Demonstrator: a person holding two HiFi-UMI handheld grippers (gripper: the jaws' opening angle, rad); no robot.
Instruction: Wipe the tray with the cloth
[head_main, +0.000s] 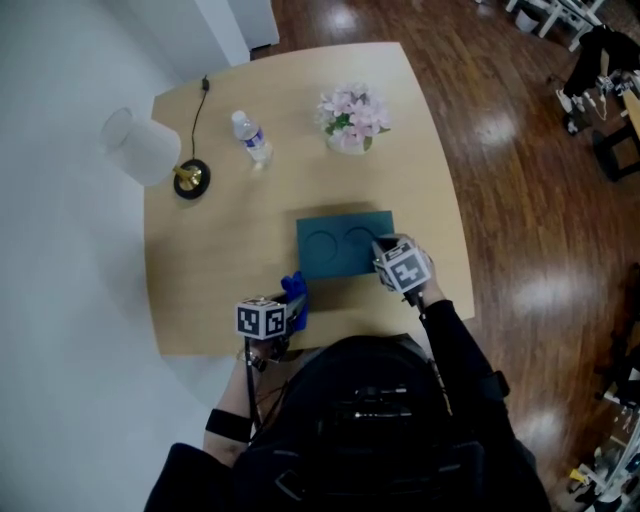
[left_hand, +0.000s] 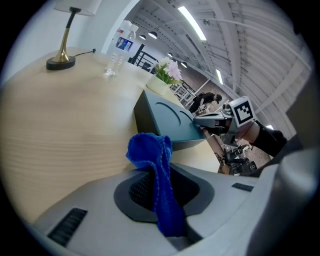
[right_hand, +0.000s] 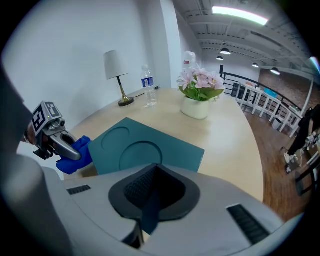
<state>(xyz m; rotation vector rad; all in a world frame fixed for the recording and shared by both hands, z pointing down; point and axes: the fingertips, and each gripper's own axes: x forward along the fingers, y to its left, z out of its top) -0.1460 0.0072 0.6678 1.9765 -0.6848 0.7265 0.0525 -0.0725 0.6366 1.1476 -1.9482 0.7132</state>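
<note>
We see the pale wooden worktop (head_main: 215, 275), and the dark green tray (head_main: 330, 255) is near its front edge. Our right gripper (head_main: 381, 244) has its jaws closed on the tray's near right corner. Our left gripper (head_main: 297, 303) holds the blue cloth (head_main: 294, 288) tightly in its jaws, just beside the tray's near left corner.

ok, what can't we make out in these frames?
Near edge of the teal rectangular tray, where the right gripper clamps it: right gripper view, behind that gripper's own body.
Lower end of the blue cloth: left gripper view, buried inside the left gripper.
Label print on the clear plastic water bottle: head view, too small.
Top of the white lampshade: left gripper view, cut off by the frame edge.
</note>
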